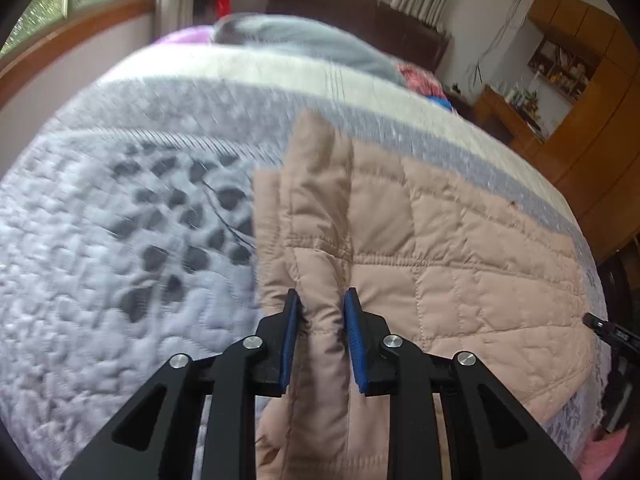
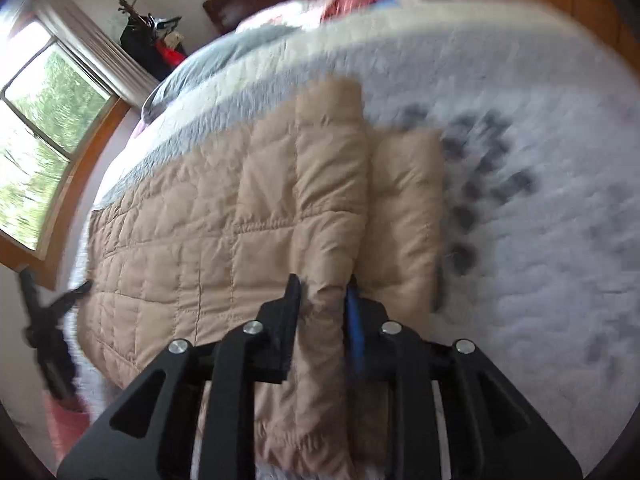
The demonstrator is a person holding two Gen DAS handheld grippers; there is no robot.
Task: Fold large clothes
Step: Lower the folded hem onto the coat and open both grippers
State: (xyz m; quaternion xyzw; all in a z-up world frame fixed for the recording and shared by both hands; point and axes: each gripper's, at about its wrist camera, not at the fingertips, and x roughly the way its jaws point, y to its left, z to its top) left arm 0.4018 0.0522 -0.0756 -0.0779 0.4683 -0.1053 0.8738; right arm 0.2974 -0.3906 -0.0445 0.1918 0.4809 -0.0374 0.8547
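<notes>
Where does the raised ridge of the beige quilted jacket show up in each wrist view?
Left wrist: the pinched ridge of the beige quilted jacket runs up the centre from the left claw.
Right wrist: the same ridge runs up the centre from the right claw.
Shared landmark: dark-spotted patch on the grey-white quilted bedspread.

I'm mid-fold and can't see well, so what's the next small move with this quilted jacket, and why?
Probably carry the pinched ridge across the beige quilted jacket. The left gripper and right gripper each clamp a raised fold of it, while the rest lies flat on the bedspread.
</notes>
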